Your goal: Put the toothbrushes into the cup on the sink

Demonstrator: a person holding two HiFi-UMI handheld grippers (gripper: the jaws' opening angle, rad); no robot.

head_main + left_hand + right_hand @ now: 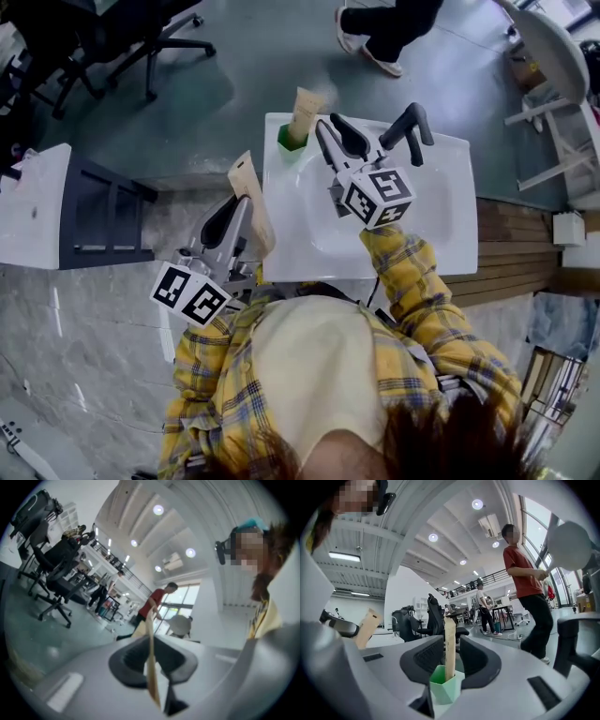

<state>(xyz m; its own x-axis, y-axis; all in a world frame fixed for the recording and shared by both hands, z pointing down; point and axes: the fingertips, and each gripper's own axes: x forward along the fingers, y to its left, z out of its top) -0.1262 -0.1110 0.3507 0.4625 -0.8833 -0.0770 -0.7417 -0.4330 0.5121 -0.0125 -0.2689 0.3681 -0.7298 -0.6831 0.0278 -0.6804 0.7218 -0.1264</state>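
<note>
Below, white sink (pixel 448 161), grey floor (pixel 262 56).

left tool (pixel 228 223): tilted up, jaws clamped on a toothbrush (pixel 250 192) | right tool (pixel 373 139): reached forward, jaws apart, gripping nothing | arms: both bent, plaid sleeves (pixel 412 281)

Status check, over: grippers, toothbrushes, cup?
Left gripper shut on second toothbrush. Right gripper open, first toothbrush standing in cup. Nothing blocking.
</note>
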